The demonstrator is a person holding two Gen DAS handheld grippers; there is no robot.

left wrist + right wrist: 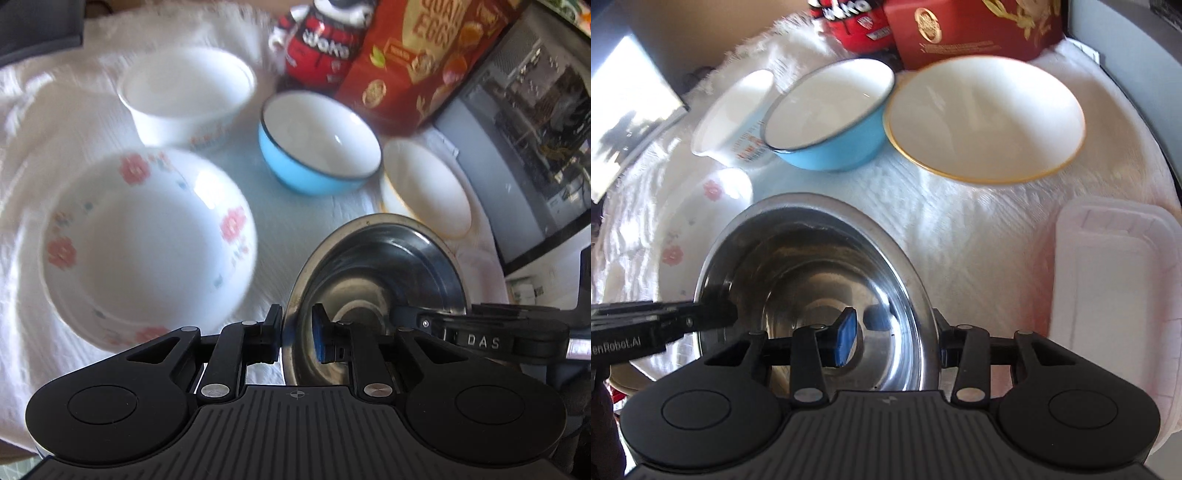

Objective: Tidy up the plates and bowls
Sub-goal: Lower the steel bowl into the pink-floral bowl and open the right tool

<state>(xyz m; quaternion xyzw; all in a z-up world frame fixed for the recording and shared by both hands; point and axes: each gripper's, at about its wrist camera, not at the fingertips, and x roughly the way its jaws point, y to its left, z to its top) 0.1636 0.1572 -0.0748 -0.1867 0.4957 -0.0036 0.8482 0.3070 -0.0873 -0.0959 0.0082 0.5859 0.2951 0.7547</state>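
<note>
A round stainless-steel bowl point(812, 280), polished and mirror-bright inside, is gripped from two sides over a counter draped in white, nubbly-textured cloth point(960, 229). The left tool point(295, 332) is nearly closed, its blue-padded finger inside the steel wall and its black finger outside, pinching the rim. The right tool point(894, 332) clamps the opposite rim the same way, jaws narrowed onto the thin metal. The steel bowl's mouth faces up, slightly tilted. Just left of it lies a wide, shallow white bowl with pink flowers point(147, 243). Beyond it stand a glossy sky-blue bowl with a dark rim point(317, 144), a white straight-sided bowl point(184, 96) and a gold-rimmed white bowl point(986, 118). To its right sits a frosted rectangular plastic lid point(1115, 273).
</note>
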